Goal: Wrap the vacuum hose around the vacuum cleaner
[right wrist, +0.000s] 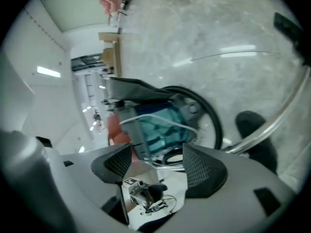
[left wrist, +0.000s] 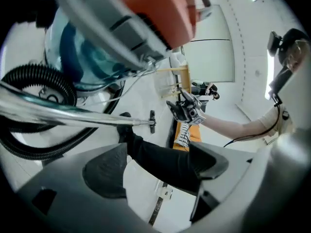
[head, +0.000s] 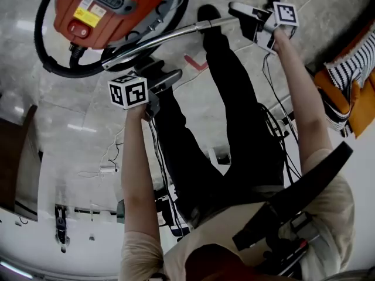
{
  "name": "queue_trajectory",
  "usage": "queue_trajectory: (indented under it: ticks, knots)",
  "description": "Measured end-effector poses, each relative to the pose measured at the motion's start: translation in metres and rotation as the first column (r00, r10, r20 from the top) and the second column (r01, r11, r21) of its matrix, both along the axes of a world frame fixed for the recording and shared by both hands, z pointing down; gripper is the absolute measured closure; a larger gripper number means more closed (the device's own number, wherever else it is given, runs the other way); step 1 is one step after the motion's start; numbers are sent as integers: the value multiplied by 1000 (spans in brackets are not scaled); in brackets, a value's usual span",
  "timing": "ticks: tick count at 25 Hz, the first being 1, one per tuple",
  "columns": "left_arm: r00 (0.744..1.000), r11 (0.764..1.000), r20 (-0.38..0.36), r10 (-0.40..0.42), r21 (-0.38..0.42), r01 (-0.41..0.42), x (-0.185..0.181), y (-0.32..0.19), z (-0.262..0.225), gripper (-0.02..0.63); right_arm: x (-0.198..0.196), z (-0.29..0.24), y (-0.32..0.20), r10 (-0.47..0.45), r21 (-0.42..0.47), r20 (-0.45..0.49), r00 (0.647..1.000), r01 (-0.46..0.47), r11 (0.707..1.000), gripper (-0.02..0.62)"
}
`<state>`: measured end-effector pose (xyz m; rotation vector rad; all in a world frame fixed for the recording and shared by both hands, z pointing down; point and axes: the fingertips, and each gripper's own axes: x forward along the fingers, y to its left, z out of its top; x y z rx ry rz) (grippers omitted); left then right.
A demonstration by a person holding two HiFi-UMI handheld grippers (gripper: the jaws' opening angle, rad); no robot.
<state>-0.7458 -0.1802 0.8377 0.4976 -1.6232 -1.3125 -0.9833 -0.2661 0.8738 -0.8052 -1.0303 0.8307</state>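
The orange vacuum cleaner (head: 111, 4) stands on the pale floor at the top left, with its black ribbed hose (head: 44, 51) curving round its left side. A metal wand (head: 170, 37) runs from the hose towards the right. My left gripper (head: 161, 82) hovers just below the wand, open and empty. My right gripper (head: 246, 13) is at the wand's far end, open; the wand (right wrist: 277, 120) passes to the right of its jaws, not between them. In the left gripper view the wand (left wrist: 73, 114) lies above the open left gripper (left wrist: 158, 166).
The person's legs in black trousers (head: 234, 110) stretch between the two grippers, one shoe (head: 208, 13) close to the wand. Orange and striped cloth (head: 345, 81) lies at the right. Cables (head: 275, 110) trail on the floor. Dark furniture (head: 17, 157) stands at the left edge.
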Motion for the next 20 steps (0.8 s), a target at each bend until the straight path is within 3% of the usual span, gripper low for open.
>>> queue_trajectory:
  ticks: [2, 4, 5, 8, 9, 10, 11, 12, 16, 20]
  knots:
    - [998, 999, 59, 5, -32, -3, -6, 11, -35, 199, -1, -62, 45, 41, -170, 33, 999, -35, 985, 272]
    - [992, 998, 123, 9, -68, -1, -10, 26, -71, 200, 3, -128, 87, 63, -297, 73, 995, -39, 954, 333]
    - [988, 996, 151, 10, -88, 4, -10, 33, -89, 209, 8, -161, 105, 67, -349, 97, 993, -29, 937, 370]
    - [975, 989, 222, -8, -143, 41, 2, 51, -145, 276, 29, -241, 140, 60, -437, 197, 979, 33, 899, 568]
    - [971, 984, 240, -20, -168, 61, 6, 58, -163, 324, 36, -265, 147, 56, -460, 225, 973, 55, 886, 589]
    - [966, 975, 255, -29, -205, 84, 10, 66, -178, 397, 43, -287, 154, 53, -484, 249, 967, 77, 872, 589]
    - [962, 963, 269, -34, -249, 104, 14, 74, -192, 546, 49, -309, 160, 51, -506, 269, 962, 96, 857, 589]
    - [959, 952, 282, -32, -284, 115, 18, 82, -206, 603, 57, -332, 166, 51, -527, 286, 957, 113, 842, 589]
    - [941, 942, 338, -32, -304, 141, 40, 102, -281, 603, 90, -425, 194, 72, -613, 309, 948, 141, 777, 589]
    - [933, 911, 359, -2, -385, 150, 63, 118, -344, 603, 118, -491, 216, 30, -657, 288, 957, 175, 734, 589]
